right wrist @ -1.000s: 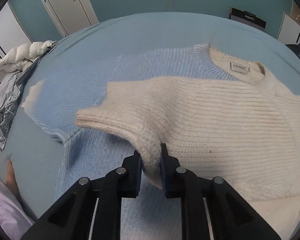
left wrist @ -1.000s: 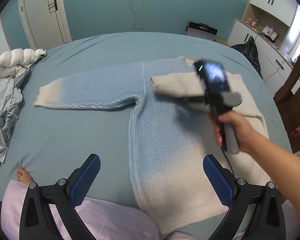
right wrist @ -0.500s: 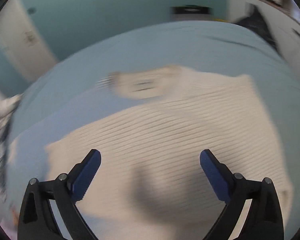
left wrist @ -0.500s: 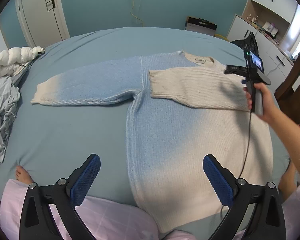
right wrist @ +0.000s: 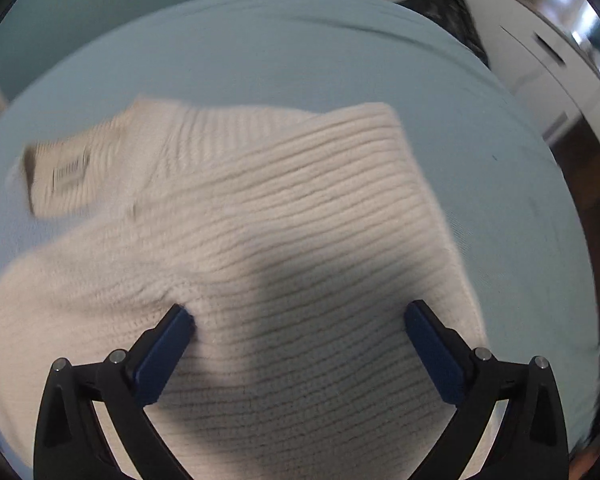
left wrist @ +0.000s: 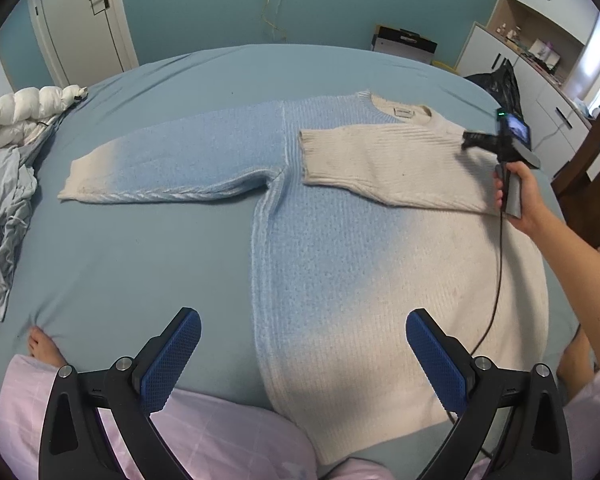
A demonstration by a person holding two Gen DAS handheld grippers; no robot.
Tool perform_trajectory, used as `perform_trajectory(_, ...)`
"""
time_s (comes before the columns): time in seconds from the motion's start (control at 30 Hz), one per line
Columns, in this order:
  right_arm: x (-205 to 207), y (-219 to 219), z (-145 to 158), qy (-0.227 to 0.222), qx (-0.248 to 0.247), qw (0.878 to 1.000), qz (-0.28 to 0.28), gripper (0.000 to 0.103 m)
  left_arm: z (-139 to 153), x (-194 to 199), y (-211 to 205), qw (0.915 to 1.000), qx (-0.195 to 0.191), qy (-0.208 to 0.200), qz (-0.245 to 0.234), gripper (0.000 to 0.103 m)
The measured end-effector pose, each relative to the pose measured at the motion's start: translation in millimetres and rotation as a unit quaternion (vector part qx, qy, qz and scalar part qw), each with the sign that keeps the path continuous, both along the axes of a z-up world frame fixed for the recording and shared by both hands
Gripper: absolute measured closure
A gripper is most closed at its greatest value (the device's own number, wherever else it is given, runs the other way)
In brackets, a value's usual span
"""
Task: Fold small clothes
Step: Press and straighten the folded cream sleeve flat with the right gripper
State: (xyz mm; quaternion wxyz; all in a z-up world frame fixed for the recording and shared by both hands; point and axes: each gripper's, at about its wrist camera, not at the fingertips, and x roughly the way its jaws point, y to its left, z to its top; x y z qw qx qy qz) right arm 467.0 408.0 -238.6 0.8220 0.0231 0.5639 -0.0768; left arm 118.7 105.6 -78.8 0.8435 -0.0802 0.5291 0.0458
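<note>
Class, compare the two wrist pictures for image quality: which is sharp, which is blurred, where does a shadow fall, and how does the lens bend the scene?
Left wrist view: sharp, evenly lit; the bed bulges into a dome, dark corners. Right wrist view: motion-blurred, worst at the neck label and cabinets; a dark shadow falls across the sweater between the open right gripper fingers.

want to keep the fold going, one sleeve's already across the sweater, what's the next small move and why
Probably bring the left hand-held gripper up to the cuff of the blue sleeve. That sleeve lies stretched out flat on the bed, while the cream sleeve is folded over the chest. The left hand-held gripper is open and empty.
</note>
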Motion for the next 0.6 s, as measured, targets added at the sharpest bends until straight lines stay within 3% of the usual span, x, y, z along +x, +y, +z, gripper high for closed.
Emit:
perform_trajectory(0.07, -9, -18, 9, -0.033, 0.061, 0.997, -0.026, 0.001, -1, 1, 0, 1.0, 0.001, 0.001, 0.002, 0.0)
perform_trajectory(0.1, -9, -23, 23, -0.062, 0.12, 0.991, -0.011, 0.001, -1, 2, -1, 1.0, 0.002, 0.002, 0.003, 0.0)
perform_trajectory(0.13, -9, -23, 23, -0.062, 0.12, 0.991, -0.011, 0.001, -2, 2, -1, 1.0, 0.002, 0.003, 0.003, 0.0)
perform_trajectory(0.23, 11, -13, 11, -0.016, 0.064, 0.998, -0.011, 0.001, -2, 2, -2, 1.0, 0.001, 0.002, 0.001, 0.0)
perform_trajectory(0.3, 21, -7, -15, 0.042, 0.041, 0.998, -0.014, 0.001, -2, 4, -1, 1.0, 0.003, 0.0, 0.0, 0.0)
perform_trajectory(0.4, 21, -1, -16, 0.016, -0.035, 0.999, 0.008, 0.001, -5, 4, 3, 1.0, 0.001, 0.003, 0.003, 0.0)
perform_trajectory(0.47, 22, -2, -13, 0.017, -0.043, 0.999, 0.01, 0.001, -3, 3, 6, 1.0, -0.006, 0.002, 0.005, 0.0)
perform_trajectory(0.6, 9, -17, 30, 0.006, -0.073, 0.997, 0.003, 0.001, 5, -5, 11, 0.9999, -0.005, -0.012, 0.008, 0.0)
